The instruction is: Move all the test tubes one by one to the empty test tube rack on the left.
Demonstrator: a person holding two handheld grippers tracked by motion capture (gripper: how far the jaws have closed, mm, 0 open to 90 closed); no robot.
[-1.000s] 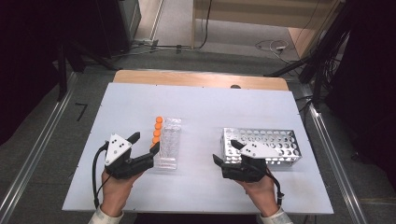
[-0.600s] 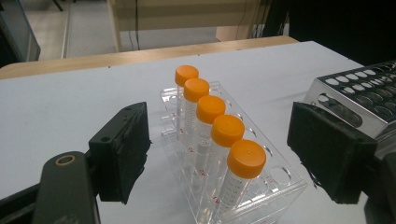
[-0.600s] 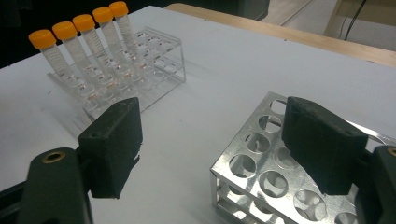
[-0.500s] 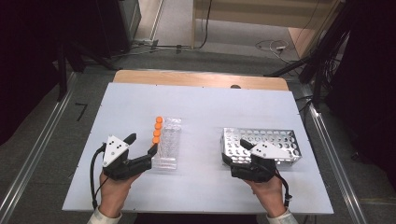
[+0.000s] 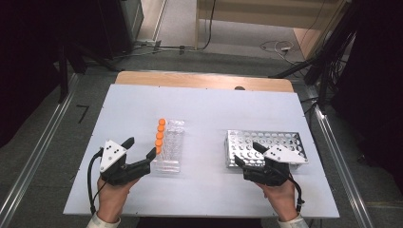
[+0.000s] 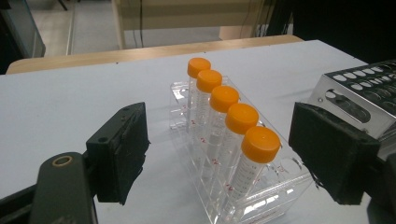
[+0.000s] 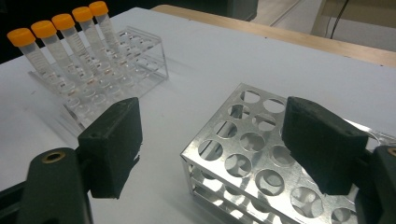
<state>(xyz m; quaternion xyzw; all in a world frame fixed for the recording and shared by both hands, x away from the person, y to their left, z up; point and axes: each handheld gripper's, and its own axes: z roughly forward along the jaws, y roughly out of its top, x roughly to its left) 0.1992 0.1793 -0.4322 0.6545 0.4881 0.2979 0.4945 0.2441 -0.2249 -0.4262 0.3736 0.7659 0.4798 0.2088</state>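
A clear plastic rack (image 5: 172, 147) holds a row of several orange-capped tubes (image 5: 160, 135) along its left side. My left gripper (image 5: 140, 147) sits just left of the rack's near end, open. Its jaws have just been opening, and nothing is pressed between them. In the left gripper view the tubes (image 6: 243, 121) stand upright ahead of the wide jaws of the left gripper (image 6: 224, 140). My right gripper (image 5: 247, 153) is open at the near left corner of a perforated metal rack (image 5: 280, 141), whose holes are empty. In the right gripper view that metal rack (image 7: 252, 154) lies between the right gripper's (image 7: 217, 135) jaws, untouched.
The white table (image 5: 209, 109) has a wooden strip along its far edge. Dark equipment and cables stand on the floor beyond it. Bare tabletop lies between the two racks and behind them.
My right hand has shifted a little to the right along the front of the metal rack. The left hand has stayed beside the clear rack.
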